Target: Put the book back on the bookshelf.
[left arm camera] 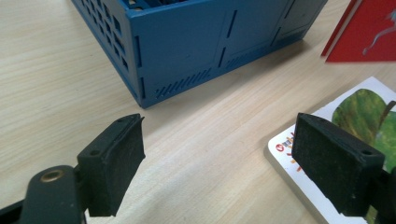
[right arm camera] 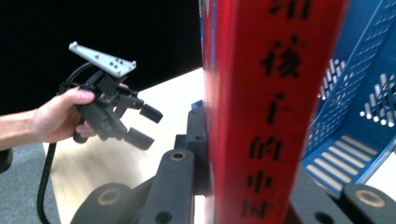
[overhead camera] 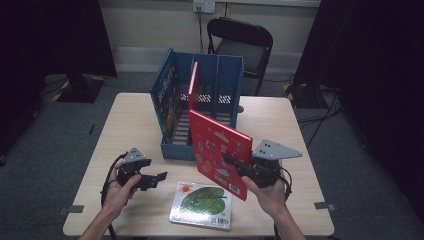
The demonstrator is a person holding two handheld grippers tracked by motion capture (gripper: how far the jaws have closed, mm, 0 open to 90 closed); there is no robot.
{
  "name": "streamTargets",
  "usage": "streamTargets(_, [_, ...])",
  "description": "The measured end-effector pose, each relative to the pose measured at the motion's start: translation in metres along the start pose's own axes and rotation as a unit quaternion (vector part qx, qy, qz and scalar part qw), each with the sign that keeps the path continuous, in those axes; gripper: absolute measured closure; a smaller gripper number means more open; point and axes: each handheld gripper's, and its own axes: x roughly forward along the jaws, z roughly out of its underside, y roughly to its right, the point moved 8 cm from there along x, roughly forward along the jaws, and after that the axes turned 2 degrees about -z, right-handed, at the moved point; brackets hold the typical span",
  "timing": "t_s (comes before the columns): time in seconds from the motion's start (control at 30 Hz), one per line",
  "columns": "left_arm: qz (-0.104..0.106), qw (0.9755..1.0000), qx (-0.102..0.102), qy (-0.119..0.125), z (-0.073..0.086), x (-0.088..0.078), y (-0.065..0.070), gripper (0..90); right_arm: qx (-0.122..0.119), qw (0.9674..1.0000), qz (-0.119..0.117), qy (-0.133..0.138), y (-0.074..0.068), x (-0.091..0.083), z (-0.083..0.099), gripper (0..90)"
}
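Note:
My right gripper is shut on a red picture book, held upright and tilted above the table in front of a blue file rack. In the right gripper view the book's red spine with black characters stands clamped between the jaws of the right gripper. My left gripper hovers low over the table to the left, open with nothing between its pads. A white book with a green leaf cover lies flat near the front edge, just right of the left gripper.
A second red book stands upright inside the blue rack. A black folding chair stands beyond the wooden table. Dark curtains hang at both sides.

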Motion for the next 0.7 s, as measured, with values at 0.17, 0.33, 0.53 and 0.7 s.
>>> streamTargets(0.17, [-0.001,1.0000,-0.003,-0.004,0.001,0.000,-0.001,16.9,-0.004,0.9999,0.007,0.007,0.006,-0.001,-0.012,80.5])
streamTargets(0.33, [0.001,1.0000,-0.001,-0.003,0.000,0.000,0.001,16.9,-0.007,0.9998,0.010,0.014,0.010,0.001,-0.023,80.4])
streamTargets(0.53, [0.003,1.0000,-0.002,0.000,0.000,-0.001,0.002,17.0,-0.004,0.9997,0.016,0.020,0.015,0.006,-0.029,80.5])
streamTargets(0.7, [-0.002,1.0000,0.001,0.001,0.000,-0.001,0.001,16.7,-0.003,0.9994,0.026,0.024,0.020,0.010,-0.033,80.4])
